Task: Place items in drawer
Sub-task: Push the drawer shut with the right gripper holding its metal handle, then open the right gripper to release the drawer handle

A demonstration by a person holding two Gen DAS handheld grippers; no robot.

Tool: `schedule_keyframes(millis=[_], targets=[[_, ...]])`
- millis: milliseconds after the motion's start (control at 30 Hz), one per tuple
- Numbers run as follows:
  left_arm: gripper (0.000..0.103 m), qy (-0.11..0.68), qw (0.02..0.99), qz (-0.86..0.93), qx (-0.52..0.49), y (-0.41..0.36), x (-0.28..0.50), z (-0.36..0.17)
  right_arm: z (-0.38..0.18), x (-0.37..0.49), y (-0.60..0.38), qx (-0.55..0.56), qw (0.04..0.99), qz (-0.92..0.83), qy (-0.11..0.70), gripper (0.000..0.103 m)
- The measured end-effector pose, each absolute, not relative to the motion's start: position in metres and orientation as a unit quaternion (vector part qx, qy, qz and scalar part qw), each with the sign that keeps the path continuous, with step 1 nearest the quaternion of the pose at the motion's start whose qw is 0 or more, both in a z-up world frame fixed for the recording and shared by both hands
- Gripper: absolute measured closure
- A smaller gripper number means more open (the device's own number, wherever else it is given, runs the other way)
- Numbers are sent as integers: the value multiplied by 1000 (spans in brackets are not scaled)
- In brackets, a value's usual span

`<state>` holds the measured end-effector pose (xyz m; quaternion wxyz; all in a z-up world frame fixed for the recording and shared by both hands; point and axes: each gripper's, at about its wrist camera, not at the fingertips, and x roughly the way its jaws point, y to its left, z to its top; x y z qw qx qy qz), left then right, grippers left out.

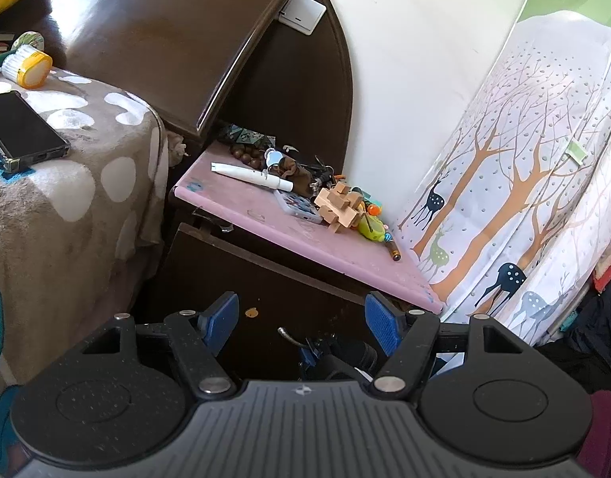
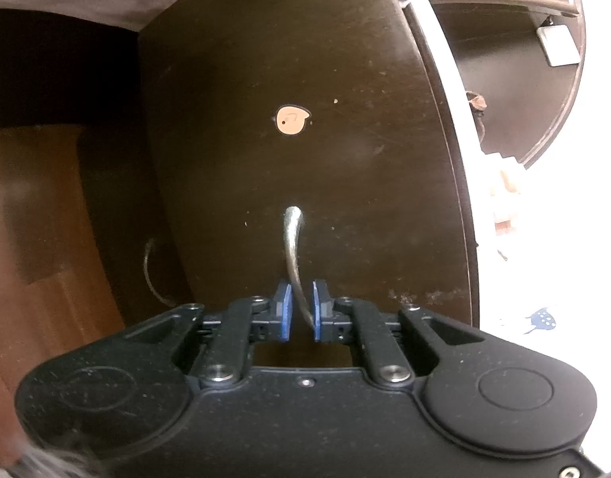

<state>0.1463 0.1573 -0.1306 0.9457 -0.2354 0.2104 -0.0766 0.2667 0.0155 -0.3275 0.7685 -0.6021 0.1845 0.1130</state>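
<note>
A dark wooden nightstand has a pink top (image 1: 265, 215) with a clutter of items: a white pen-like tube (image 1: 251, 175), a wooden puzzle (image 1: 337, 207), beads and keys. Its dark drawer front (image 2: 297, 151) carries a curved metal handle (image 2: 292, 247) and a small round sticker (image 2: 291, 120). My right gripper (image 2: 301, 306) is shut on that handle, blue pads on either side; it also shows low in the left wrist view (image 1: 337, 354). My left gripper (image 1: 301, 314) is open and empty, held in front of the drawer front below the pink top.
A bed with a spotted grey blanket (image 1: 86, 167) lies left, with a phone (image 1: 22, 131) and a yellow-capped container (image 1: 26, 65) on it. A deer-print fabric wardrobe (image 1: 516, 183) stands right. A second handle (image 2: 152, 271) and wooden floor (image 2: 38, 239) show at left.
</note>
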Motion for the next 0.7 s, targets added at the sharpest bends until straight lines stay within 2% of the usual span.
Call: schedule_keyframes(millis=[567,700], targets=[[34,223,945,-64,-231,159,151,-136,-330,325,26,-630,740,114,205,100],[34,228,946,-61,-224,157,153,-137,-325,328,27,-612,751,117,219,94]])
